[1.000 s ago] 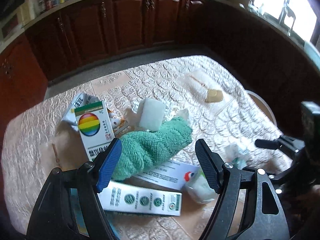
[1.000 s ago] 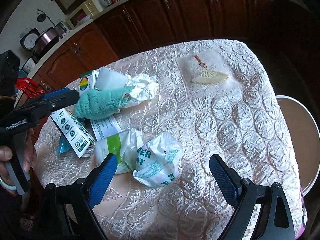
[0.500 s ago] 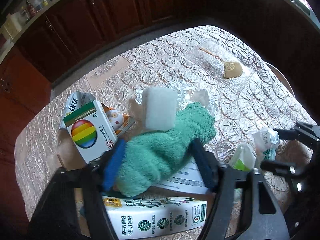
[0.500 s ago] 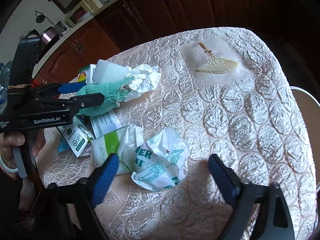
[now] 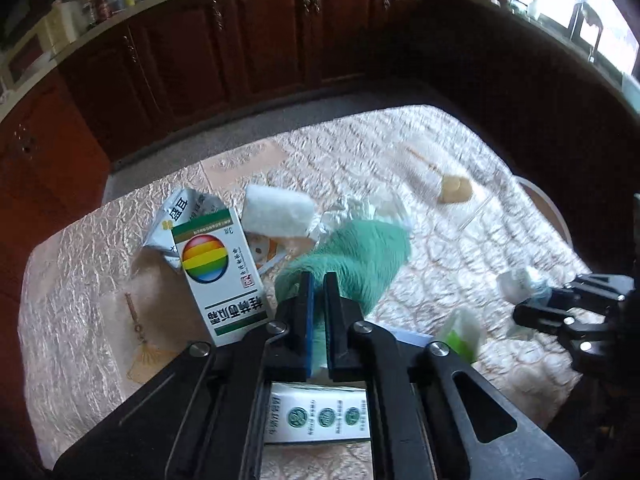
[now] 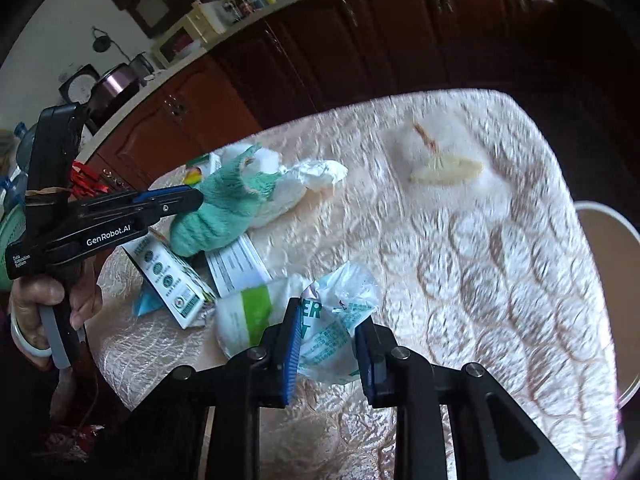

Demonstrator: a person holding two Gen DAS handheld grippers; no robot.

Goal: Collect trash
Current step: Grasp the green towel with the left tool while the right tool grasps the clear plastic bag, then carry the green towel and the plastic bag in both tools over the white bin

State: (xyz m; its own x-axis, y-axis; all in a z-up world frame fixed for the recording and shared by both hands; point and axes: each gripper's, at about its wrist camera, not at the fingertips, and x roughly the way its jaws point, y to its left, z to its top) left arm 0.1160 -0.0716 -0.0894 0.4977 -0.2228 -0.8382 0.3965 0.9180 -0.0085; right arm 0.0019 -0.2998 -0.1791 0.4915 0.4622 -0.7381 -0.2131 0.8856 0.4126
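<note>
Left gripper (image 5: 319,294) jaws clamped on green cloth (image 5: 360,256), lifting near end off tabletop (image 5: 80,264) near its left edge. Right gripper (image 6: 326,344) jaws, earlier wide apart, now pinch crumpled wrapper (image 6: 340,320) between them near front edge.

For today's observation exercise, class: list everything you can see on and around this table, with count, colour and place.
green cloth: one, table middle, pinched by the left gripper
rainbow box: one, white, left of the cloth
white sponge: one, behind the cloth
long carton: one, white and green, near edge
leaflet: one, white, beside the carton
crumpled wrapper: one, white and teal, between the right gripper's fingers
green-banded bag: one, white, left of the wrapper
table: one, cream cover
cabinets: dark red, behind
left gripper: black, blue pads
right gripper: black, blue pads
</note>
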